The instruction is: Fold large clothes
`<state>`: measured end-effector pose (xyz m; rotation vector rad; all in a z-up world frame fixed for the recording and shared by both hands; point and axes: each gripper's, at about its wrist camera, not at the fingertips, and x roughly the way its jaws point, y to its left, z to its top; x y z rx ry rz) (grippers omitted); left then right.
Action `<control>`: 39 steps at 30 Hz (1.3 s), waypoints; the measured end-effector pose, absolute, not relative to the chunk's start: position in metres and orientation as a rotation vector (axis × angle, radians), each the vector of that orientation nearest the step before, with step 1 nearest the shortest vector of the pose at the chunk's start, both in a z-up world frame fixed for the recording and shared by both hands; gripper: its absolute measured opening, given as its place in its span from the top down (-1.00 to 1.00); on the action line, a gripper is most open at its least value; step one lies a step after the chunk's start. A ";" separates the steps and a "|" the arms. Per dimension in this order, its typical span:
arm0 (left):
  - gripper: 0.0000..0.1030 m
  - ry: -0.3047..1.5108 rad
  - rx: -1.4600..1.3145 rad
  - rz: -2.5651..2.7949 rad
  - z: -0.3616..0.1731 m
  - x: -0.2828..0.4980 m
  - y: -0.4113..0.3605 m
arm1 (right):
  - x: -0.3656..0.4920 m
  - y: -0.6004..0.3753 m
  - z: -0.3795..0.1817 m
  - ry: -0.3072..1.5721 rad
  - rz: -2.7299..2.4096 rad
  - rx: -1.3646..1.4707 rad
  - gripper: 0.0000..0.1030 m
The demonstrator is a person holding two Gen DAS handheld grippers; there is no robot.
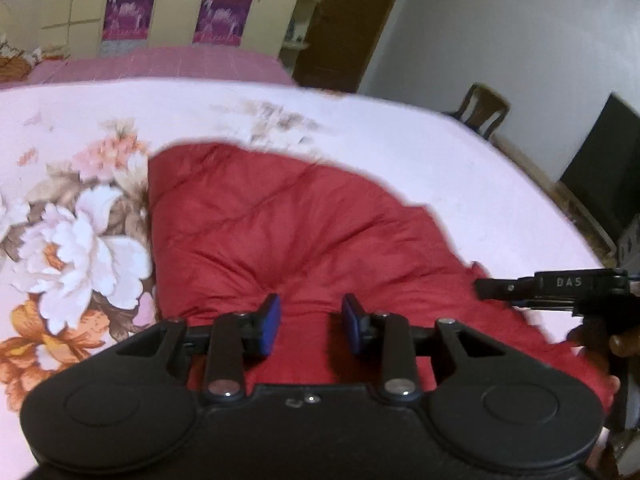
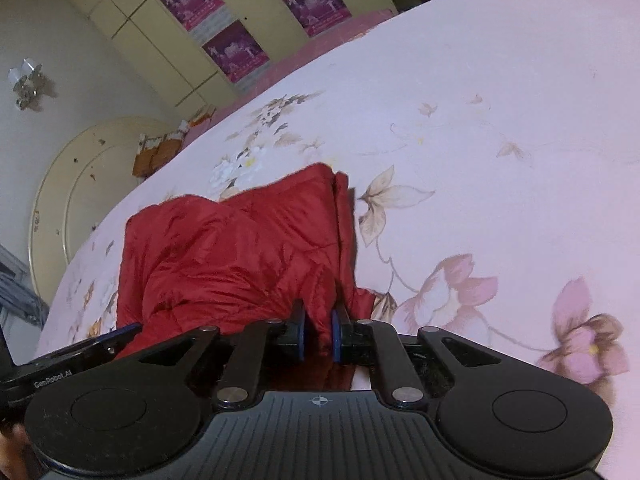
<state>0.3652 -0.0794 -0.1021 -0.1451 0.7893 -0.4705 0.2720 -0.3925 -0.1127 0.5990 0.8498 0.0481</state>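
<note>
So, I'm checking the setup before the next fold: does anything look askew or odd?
Nothing is damaged or spilled. The red garment lies rumpled on the floral bedsheet, its edges uneven. A ridge of it is bunched between the right claw pads.

Red jacket (image 1: 280, 216) near edge hidden behind gripper bodies; far print blurred

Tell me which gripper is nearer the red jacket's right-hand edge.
Right. The right gripper sits at that edge of the red jacket, fabric between its pads. The left gripper is over the jacket's middle, jaws apart.
</note>
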 end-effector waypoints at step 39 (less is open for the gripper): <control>0.08 0.647 -0.125 -0.416 -0.083 0.377 -0.083 | 0.300 -0.331 -0.044 0.706 0.246 0.286 0.55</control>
